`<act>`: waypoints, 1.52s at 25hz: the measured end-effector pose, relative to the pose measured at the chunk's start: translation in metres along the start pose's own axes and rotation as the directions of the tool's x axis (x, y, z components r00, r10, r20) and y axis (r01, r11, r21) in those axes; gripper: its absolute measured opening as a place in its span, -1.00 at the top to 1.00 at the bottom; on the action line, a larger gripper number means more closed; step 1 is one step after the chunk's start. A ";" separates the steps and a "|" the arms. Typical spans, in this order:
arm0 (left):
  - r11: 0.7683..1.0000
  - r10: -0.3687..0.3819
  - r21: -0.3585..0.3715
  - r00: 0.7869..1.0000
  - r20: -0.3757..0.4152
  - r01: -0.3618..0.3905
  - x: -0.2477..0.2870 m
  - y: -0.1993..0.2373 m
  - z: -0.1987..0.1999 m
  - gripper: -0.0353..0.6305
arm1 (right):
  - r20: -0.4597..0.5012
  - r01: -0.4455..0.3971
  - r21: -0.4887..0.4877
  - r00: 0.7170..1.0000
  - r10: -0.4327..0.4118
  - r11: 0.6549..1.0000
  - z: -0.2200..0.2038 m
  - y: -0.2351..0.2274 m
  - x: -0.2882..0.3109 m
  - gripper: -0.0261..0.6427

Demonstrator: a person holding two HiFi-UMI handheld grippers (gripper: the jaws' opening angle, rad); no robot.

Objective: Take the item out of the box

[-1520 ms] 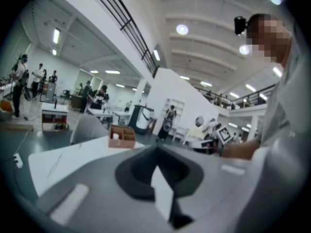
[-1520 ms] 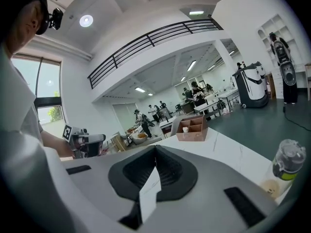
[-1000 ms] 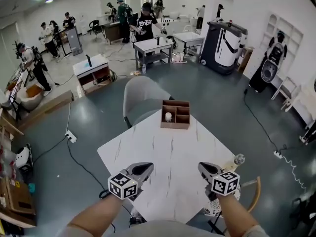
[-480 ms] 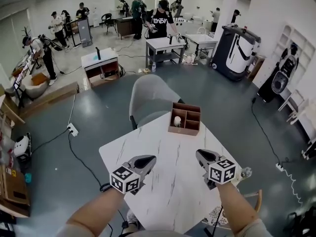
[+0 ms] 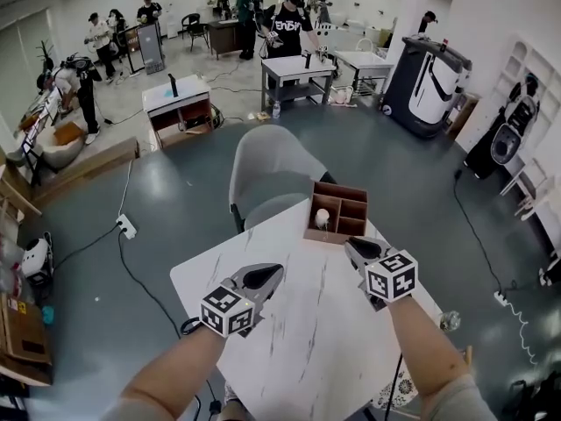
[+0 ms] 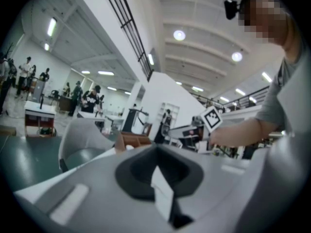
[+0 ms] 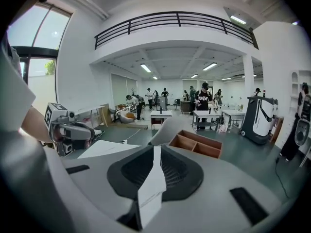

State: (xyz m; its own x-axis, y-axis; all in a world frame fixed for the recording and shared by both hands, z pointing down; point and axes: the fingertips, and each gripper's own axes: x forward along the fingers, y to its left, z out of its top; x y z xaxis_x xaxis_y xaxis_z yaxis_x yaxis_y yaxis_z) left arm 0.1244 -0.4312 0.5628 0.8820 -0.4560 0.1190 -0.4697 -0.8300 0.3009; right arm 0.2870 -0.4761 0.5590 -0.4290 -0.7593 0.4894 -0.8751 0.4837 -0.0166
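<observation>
White tabletop with thin grey veining and rounded corners, table (image 5: 298, 323) standing on a dark grey floor (image 5: 175, 209), brown wooden box (image 5: 342, 189) with open compartments sitting directly on it near the far edge, upright, open side up

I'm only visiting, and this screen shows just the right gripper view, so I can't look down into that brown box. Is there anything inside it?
Observer: Yes. The head view shows a small white item in a compartment on the left side of the box.
Operator: Is this gripper above it?
Observer: No. Seen from above, the right gripper is at the box's near side, off to the right of the item.
Operator: What is the other gripper doing?
Observer: In the left gripper view, the left gripper has its jaws together with nothing between them.
</observation>
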 end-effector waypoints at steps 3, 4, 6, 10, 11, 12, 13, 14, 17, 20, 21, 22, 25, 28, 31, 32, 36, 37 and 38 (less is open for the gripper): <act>1.000 -0.002 0.001 1.000 0.003 0.002 0.014 0.012 -0.002 0.89 | -0.036 -0.010 -0.048 0.999 0.008 0.999 0.002 -0.010 0.023 0.83; 1.000 -0.003 0.000 1.000 0.002 0.003 0.018 0.015 -0.003 0.89 | -0.051 -0.015 -0.066 0.999 0.012 0.998 0.002 -0.012 0.031 0.75; 1.000 -0.009 -0.003 1.000 0.000 0.009 0.027 0.020 -0.007 0.89 | -0.083 -0.023 -0.105 0.996 0.014 0.994 0.000 -0.019 0.046 0.64; 1.000 -0.017 -0.005 1.000 -0.006 0.017 0.040 0.032 -0.016 0.89 | -0.142 -0.032 -0.174 0.990 0.007 0.984 -0.005 -0.033 0.076 0.54; 1.000 -0.018 -0.005 1.000 -0.007 0.018 0.042 0.036 -0.019 0.89 | -0.158 -0.035 -0.194 0.987 0.004 0.980 -0.007 -0.035 0.084 0.53; 1.000 -0.020 -0.005 1.000 -0.006 0.020 0.044 0.039 -0.021 0.89 | -0.175 -0.040 -0.216 0.985 0.002 0.976 -0.010 -0.037 0.092 0.52; 1.000 -0.023 -0.005 1.000 -0.006 0.022 0.046 0.042 -0.024 0.89 | -0.193 -0.045 -0.240 0.981 -0.002 0.970 -0.013 -0.039 0.099 0.50; 1.000 -0.026 -0.004 1.000 -0.007 0.026 0.049 0.045 -0.026 0.89 | -0.213 -0.052 -0.265 0.977 -0.006 0.963 -0.016 -0.041 0.107 0.48; 0.999 -0.035 0.002 0.999 -0.010 0.035 0.057 0.052 -0.029 0.89 | -0.281 -0.081 -0.326 0.960 -0.015 0.942 -0.025 -0.050 0.126 0.43; 0.999 -0.039 0.004 0.999 -0.011 0.039 0.065 0.058 -0.031 0.89 | -0.350 -0.115 -0.348 0.937 -0.015 0.931 -0.032 -0.058 0.141 0.36; 0.999 -0.040 0.004 0.999 -0.011 0.040 0.067 0.059 -0.032 0.89 | -0.371 -0.127 -0.354 0.929 -0.015 0.927 -0.034 -0.059 0.145 0.33; 0.999 -0.040 0.007 0.999 -0.011 0.040 0.069 0.061 -0.033 0.89 | -0.391 -0.140 -0.361 0.920 -0.014 0.922 -0.036 -0.060 0.149 0.32; 0.999 -0.044 0.022 0.999 -0.007 0.044 0.075 0.065 -0.034 0.89 | -0.455 -0.189 -0.391 0.891 -0.010 0.901 -0.043 -0.061 0.161 0.28; 0.998 -0.050 0.039 0.999 -0.002 0.050 0.078 0.069 -0.036 0.89 | -0.522 -0.242 -0.438 0.853 -0.026 0.866 -0.053 -0.062 0.172 0.24; 0.997 -0.057 0.056 0.998 0.000 0.057 0.078 0.071 -0.036 0.89 | -0.572 -0.283 -0.477 0.819 -0.050 0.832 -0.059 -0.063 0.179 0.22; 0.996 -0.059 0.061 0.998 0.001 0.059 0.078 0.071 -0.036 0.89 | -0.581 -0.292 -0.490 0.812 -0.058 0.821 -0.060 -0.064 0.181 0.22; 0.995 -0.075 0.068 0.997 0.008 0.074 0.077 0.066 -0.035 0.89 | -0.609 -0.329 -0.539 0.788 -0.089 0.776 -0.063 -0.064 0.187 0.21; 0.995 -0.080 0.068 0.997 0.012 0.079 0.077 0.065 -0.034 0.89 | -0.617 -0.334 -0.540 0.781 -0.093 0.773 -0.065 -0.064 0.188 0.21; 0.994 -0.085 0.069 0.996 0.016 0.083 0.078 0.064 -0.033 0.89 | -0.626 -0.335 -0.535 0.774 -0.097 0.775 -0.067 -0.065 0.188 0.21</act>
State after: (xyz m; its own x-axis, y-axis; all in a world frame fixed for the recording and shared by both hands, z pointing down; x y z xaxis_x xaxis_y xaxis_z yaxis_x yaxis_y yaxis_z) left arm 0.1640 -0.5092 0.6225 0.9179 -0.3890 0.0781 -0.3959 -0.8853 0.2440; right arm 0.2782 -0.6216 0.7103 -0.1070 -0.3622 0.9259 -0.4148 0.8626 0.2895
